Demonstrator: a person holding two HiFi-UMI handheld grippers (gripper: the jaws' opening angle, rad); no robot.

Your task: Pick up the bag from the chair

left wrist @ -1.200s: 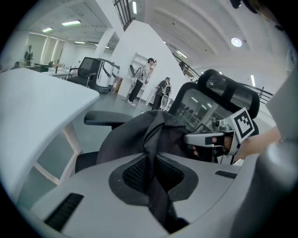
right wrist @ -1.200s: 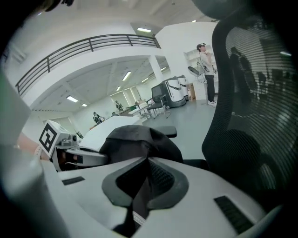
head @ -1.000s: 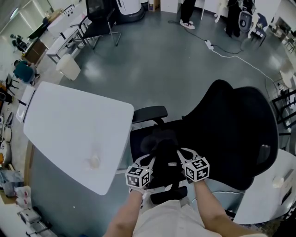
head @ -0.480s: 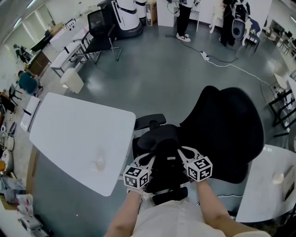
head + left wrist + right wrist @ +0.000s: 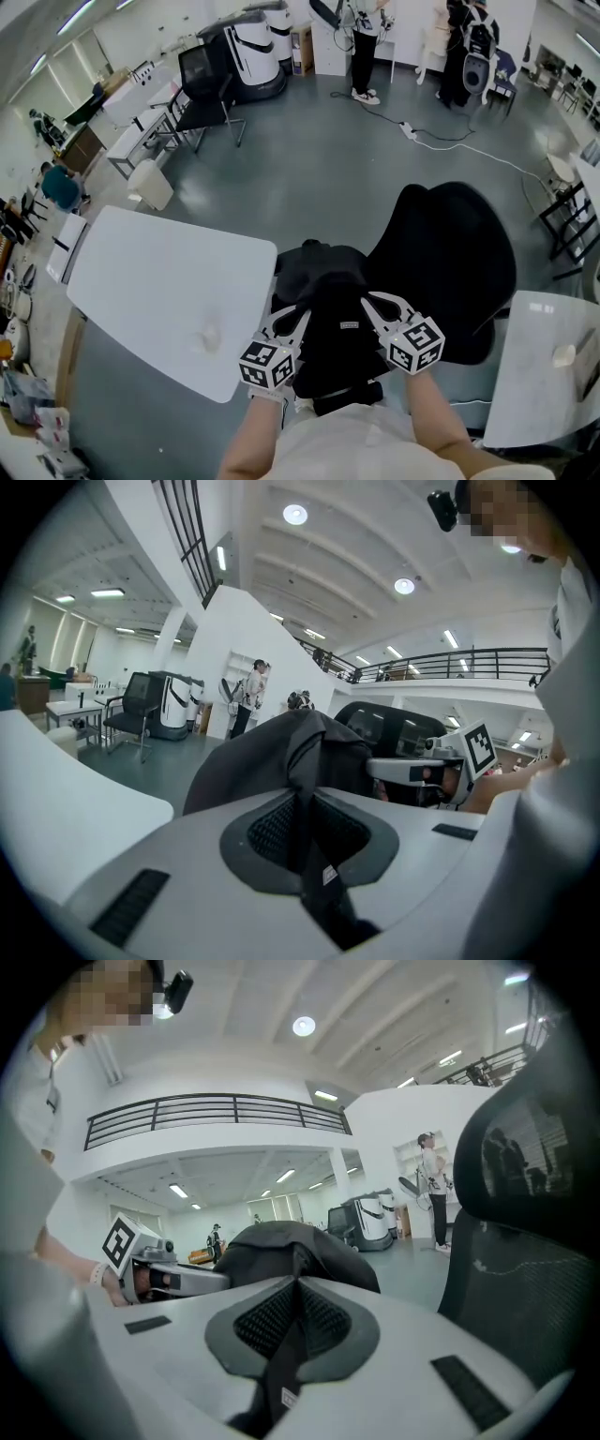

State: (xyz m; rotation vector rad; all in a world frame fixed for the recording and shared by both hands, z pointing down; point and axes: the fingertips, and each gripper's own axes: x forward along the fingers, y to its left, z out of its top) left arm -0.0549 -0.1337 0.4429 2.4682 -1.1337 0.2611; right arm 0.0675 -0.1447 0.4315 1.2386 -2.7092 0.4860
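The black bag [image 5: 326, 298] hangs bunched between my two grippers, over the seat of the black office chair [image 5: 459, 258]. My left gripper [image 5: 296, 315] is shut on a black strap [image 5: 302, 841] of the bag, which runs up between its jaws to the bag's body [image 5: 281, 752]. My right gripper [image 5: 368, 302] is shut on another strap [image 5: 286, 1354] leading to the same bag [image 5: 281, 1246]. Each gripper view shows the other gripper across the bag: the right gripper [image 5: 422, 771] and the left gripper [image 5: 164, 1277]. The chair's backrest [image 5: 525, 1232] stands close on the right.
A white table [image 5: 159, 291] lies just left of the chair, with a small pale object [image 5: 208, 337] on it. A second white table [image 5: 539, 384] is at the right. Farther off on the grey floor are people [image 5: 361, 42], a cable [image 5: 450, 141] and more chairs [image 5: 202, 80].
Both grippers have come up and toward the person with the bag; the bag now looks larger and hides the chair's armrest.
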